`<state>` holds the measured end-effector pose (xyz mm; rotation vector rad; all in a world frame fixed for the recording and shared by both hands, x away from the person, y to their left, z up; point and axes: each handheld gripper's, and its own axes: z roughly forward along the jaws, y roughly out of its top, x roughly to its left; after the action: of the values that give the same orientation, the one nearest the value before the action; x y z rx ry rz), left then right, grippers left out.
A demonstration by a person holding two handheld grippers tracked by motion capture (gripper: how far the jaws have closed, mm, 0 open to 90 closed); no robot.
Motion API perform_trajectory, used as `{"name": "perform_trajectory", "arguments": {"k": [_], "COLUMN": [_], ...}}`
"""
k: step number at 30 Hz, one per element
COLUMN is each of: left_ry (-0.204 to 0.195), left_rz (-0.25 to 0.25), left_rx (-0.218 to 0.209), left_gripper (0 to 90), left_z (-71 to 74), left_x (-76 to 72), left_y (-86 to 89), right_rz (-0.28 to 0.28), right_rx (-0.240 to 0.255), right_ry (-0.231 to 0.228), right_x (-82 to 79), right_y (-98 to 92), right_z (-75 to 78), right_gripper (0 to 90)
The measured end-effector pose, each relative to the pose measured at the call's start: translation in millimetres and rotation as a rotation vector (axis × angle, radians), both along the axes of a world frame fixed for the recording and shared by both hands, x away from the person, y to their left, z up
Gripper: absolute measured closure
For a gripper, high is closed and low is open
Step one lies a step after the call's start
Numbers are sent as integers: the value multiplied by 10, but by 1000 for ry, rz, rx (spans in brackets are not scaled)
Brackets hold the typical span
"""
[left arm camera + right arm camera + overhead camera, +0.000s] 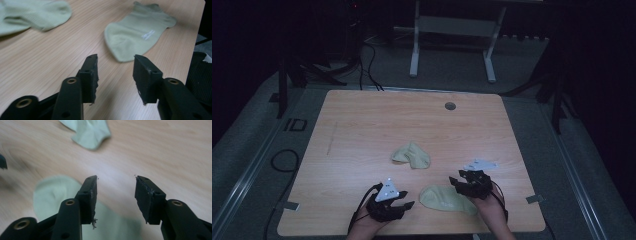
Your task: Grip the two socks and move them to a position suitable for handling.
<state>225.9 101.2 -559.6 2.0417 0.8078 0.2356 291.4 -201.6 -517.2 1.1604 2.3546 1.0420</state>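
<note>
A pale green sock (pixel 447 200) lies flat near the table's front edge, between my two grippers. A second, crumpled sock (pixel 411 156) rests toward the middle of the table. My left gripper (pixel 407 200) stands open just left of the flat sock, its jaws pointing at it. In the left gripper view the gripper (pixel 115 67) holds nothing, and the flat sock (pixel 138 32) lies just beyond its tips, the crumpled one (pixel 32 15) at upper left. My right gripper (pixel 454 184) is open at the flat sock's right end. Seen from the right gripper (pixel 116 187), its open jaws hover over that sock (pixel 55 195), clear of the cloth.
The wooden table (pixel 362 125) has a round cable hole (pixel 450 106) near its far edge. Behind it stands a white desk frame (pixel 414 50). Cables (pixel 282 160) lie on the grey floor at the left.
</note>
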Motion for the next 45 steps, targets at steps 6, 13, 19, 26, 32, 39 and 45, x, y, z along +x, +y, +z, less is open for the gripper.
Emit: {"name": "perform_trajectory", "arguments": {"k": [6, 13, 19, 26, 32, 39, 45], "left_ry": [-3, 6, 0, -2, 3, -2, -2], "left_rz": [55, 64, 69, 77, 82, 91, 97], "left_rx": [-4, 4, -2, -14, -13, -13, -19], "left_gripper": [507, 506, 506, 506, 493, 490, 487], "left_z": [-43, -92, -85, -80, -95, -91, -84], "left_x": [12, 31, 39, 52, 81, 82, 83], "left_y": [173, 213, 231, 263, 300, 311, 326], "right_rz": [39, 70, 77, 37, 29, -13, -17], "right_rx": [6, 13, -34, -65, -149, -192, -187], "right_ry": [-14, 8, 51, 95, 96, 24, 37], "right_x": [250, 549, 813, 1052, 1134, 1079, 1047], "right_y": [394, 862, 1248, 1512, 1667, 1698, 1623], "right_z": [113, 156, 73, -157, -359, -376, -266], "right_gripper": [487, 457, 409, 376, 421, 782, 818]}}
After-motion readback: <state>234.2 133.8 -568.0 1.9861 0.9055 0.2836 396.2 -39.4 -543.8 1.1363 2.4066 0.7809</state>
